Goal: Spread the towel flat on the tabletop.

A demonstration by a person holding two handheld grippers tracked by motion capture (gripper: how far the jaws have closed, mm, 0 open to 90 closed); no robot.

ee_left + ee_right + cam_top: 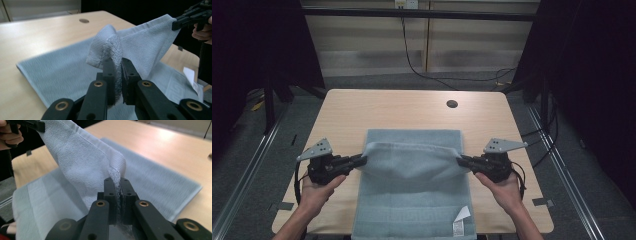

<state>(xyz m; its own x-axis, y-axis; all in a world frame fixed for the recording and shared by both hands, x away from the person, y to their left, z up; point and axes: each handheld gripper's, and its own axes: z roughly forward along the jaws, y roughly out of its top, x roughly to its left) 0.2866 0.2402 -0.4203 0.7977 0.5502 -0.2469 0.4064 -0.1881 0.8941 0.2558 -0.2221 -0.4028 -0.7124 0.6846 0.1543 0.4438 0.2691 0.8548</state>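
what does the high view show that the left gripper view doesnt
High view alone: the whole table outline, the floor around it, the black cable on the floor behind the table, and both forearms coming in from below.

Left gripper view alone: the left gripper seen close, its jaws shut on a bunched corner of the towel, with the terry weave clear.

Both: the grey-blue towel lifted between the two grippers, the right gripper pinching its other corner, the white label, and the round hole in the tabletop.
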